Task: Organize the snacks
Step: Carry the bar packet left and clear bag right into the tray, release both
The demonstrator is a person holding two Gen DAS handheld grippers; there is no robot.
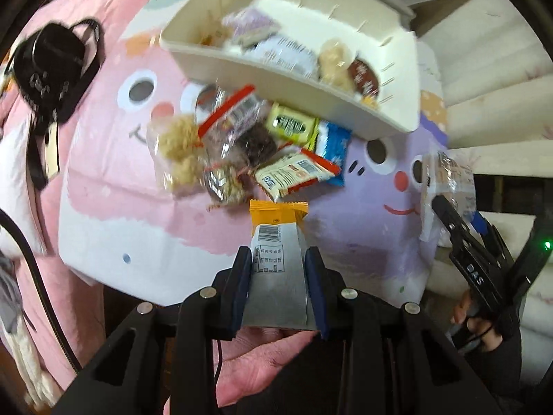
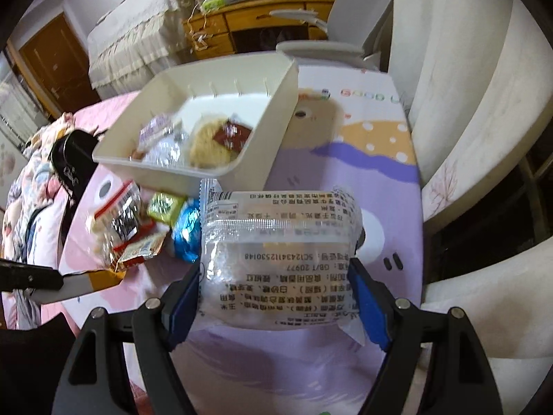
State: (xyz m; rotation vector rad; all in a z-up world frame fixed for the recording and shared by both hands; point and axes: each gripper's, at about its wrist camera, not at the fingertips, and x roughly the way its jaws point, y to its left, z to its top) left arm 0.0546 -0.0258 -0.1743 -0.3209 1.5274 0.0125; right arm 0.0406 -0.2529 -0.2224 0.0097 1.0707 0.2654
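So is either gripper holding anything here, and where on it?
Left gripper: orange-and-silver foil packet, pinched across its silver end. Right gripper: clear printed snack bag, clamped by its sides.

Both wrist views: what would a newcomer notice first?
Each tongs already grips a snack: the left tongs pinch an orange-and-silver packet, the right tongs clamp a clear printed wrapper. Beyond them, a cream bin holds a few snacks, with a loose pile beside it on the cartoon mat.
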